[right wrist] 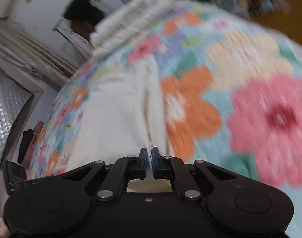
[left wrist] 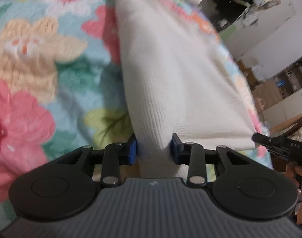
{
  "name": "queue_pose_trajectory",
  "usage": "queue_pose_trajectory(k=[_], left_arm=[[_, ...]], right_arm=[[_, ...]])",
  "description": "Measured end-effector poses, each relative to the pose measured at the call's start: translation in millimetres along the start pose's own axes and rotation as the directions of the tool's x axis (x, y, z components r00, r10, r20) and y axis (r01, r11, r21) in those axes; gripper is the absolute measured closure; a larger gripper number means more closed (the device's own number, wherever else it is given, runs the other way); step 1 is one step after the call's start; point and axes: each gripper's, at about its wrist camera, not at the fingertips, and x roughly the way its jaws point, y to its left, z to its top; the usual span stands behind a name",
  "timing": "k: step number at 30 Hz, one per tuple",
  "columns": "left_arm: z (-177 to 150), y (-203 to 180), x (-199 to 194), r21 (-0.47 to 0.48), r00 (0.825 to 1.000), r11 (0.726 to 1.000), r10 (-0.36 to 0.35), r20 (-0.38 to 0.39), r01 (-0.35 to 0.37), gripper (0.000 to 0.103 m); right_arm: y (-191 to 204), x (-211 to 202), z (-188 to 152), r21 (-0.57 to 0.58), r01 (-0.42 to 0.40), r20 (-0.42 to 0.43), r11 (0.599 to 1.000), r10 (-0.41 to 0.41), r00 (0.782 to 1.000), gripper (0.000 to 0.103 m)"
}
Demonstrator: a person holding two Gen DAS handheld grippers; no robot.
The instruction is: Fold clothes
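left wrist view. my left gripper (left wrist: 154, 150) points down at a white knit cloth (left wrist: 170, 75) lying on the flowered quilt (left wrist: 32, 69). a bunched corner of the cloth sits between the blue pads (left wrist: 132, 152); both pads touch the fabric, so i read this as clamped on the cloth, jaws partly apart around the thick fold. the cloth runs away from me as a long folded strip, its left edge straight and raised off the quilt, its near-right edge ending in a sharp corner low on the right. my right gripper (left wrist: 259, 137) shows at that corner, its tip touching or just at the cloth edge; i cannot tell its jaws from here. a hand (left wrist: 298, 173) shows behind it. open quilt lies wide to the left of the strip. to the right the bed edge drops off close beside the cloth, with shelves (left wrist: 285, 83) beyond.

right wrist view. the right gripper (right wrist: 149, 155) has its blue pads together with only a thin edge of the white cloth (right wrist: 115, 107) pinched between them. the cloth stretches ahead with a long crease running up its middle. a stack of folded white items (right wrist: 131, 17) sits at the far edge of the quilt (right wrist: 250, 99). broad free quilt lies to the right; on the left the bed edge curves near the cloth. picture is blurred.
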Motion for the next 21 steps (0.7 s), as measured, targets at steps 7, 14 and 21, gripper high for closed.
queue_pose_trajectory(k=[7, 14, 21], left_arm=[[3.4, -12.6, -0.8, 0.058, 0.998, 0.996, 0.066, -0.010, -0.065, 0.060], [1.3, -38.6, -15.8, 0.156, 0.981, 0.969, 0.193, -0.010, -0.189, 0.042], [2.1, -53.3, -41.3, 0.183, 0.975, 0.958, 0.223, 0.007, -0.221, 0.026]], right_arm=[[5.4, 28.3, -20.5, -0.105, 0.131, 0.027, 0.986, -0.129, 0.991, 0.097], [27.9, 8.7, -7.6, -0.195, 0.262, 0.005, 0.945, -0.266, 0.964, 0.057], [57.9, -28.7, -4.7, -0.245, 0.254, 0.049, 0.936, -0.249, 0.967, 0.043]])
